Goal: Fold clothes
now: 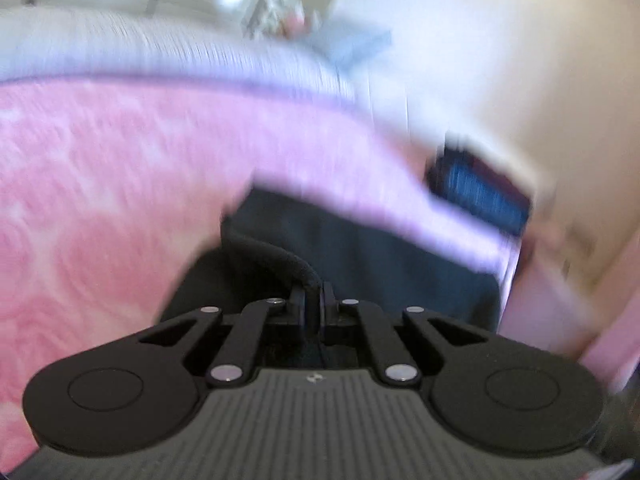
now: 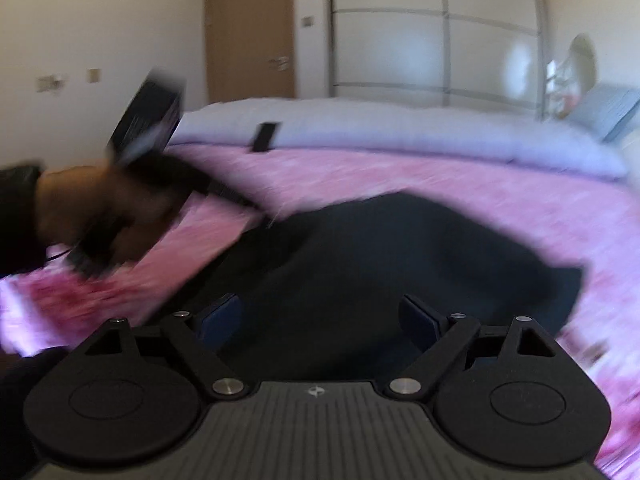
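A dark garment (image 2: pixel 400 264) lies on a pink fuzzy blanket (image 2: pixel 440 176) on a bed. My left gripper (image 1: pixel 314 292) is shut on a fold of the dark garment (image 1: pixel 360 248) and holds its edge lifted. In the right wrist view the left gripper (image 2: pixel 256 210) shows at the garment's left end, with the hand that holds it (image 2: pixel 100 216). My right gripper (image 2: pixel 320 320) is open and empty, just above the near part of the garment. Both views are blurred by motion.
A pale lilac bedspread (image 2: pixel 400 128) covers the far side of the bed, with a small black object (image 2: pixel 265 136) on it. A blue pillow (image 2: pixel 608 108) lies at the far right. A wooden door (image 2: pixel 248 32) and a wardrobe (image 2: pixel 436 28) stand behind.
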{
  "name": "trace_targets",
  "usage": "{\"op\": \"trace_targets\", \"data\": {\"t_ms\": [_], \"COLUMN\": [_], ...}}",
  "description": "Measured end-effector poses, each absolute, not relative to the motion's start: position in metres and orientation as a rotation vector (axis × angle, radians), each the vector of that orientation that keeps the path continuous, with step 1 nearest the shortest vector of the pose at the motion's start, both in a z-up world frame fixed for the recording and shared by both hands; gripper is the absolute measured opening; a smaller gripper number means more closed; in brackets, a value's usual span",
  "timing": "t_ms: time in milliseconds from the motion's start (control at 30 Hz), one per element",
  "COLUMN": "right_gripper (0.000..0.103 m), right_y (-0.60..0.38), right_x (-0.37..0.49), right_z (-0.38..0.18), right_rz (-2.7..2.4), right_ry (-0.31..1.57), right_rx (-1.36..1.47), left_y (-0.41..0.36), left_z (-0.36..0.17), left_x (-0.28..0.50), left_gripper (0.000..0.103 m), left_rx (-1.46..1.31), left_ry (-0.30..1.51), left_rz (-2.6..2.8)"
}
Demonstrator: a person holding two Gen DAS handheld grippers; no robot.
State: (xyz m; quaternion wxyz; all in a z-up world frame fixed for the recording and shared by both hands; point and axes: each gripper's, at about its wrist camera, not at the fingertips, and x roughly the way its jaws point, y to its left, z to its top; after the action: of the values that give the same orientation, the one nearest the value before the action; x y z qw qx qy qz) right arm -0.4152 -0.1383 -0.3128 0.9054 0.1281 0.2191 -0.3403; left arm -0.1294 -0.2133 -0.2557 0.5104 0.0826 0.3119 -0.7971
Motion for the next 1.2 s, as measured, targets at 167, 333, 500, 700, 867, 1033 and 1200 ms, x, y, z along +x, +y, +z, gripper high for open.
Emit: {"op": "trace_targets", "data": {"t_ms": [167, 333, 500, 700, 867, 1033, 1200], "right_gripper": [0.088, 0.088, 0.086, 0.017, 0.001, 0.001, 0.000], "right_y": [-0.095, -0.098, -0.106, -0.121, -0.117, -0.103, -0.071], "right_x": [-0.366, -0.310, -0.278, -0.291, -0.325, -0.388, -0.443], "right_z": [-0.321, -0.337, -0.350, -0.351, -0.319, -0.243, -0.159], "right_rz": [-0.584, -0.634, -0.756, -0.774, -0.775, -0.887, -0.933], "right_ry": [0.471, 0.545, 0.653, 0.662, 0.611, 0.460, 0.247], "right_rx": [0.295, 0.387, 0.273, 0.233, 0.173, 0.033, -0.140], "left_y": [-0.190, -0.177, -0.173, -0.193, -0.192, -0.136, -0.052], "left_z": [-0.206, -0.188, -0.185, -0.206, -0.207, -0.150, -0.067], "left_x": [-0.121, -0.129, -0.113, -0.078, -0.045, -0.036, -0.069], "left_gripper": [0.003, 0.003, 0.003, 0.003, 0.003, 0.003, 0.004], "left_rx": [0.096, 0.074, -0.004, -0.066, -0.184, -0.332, -0.414], "left_ry": [0.678, 0.627, 0.630, 0.679, 0.710, 0.538, 0.277], "left_rz": [-1.892, -1.885, -1.872, -1.847, -1.799, -1.760, -1.731]}}
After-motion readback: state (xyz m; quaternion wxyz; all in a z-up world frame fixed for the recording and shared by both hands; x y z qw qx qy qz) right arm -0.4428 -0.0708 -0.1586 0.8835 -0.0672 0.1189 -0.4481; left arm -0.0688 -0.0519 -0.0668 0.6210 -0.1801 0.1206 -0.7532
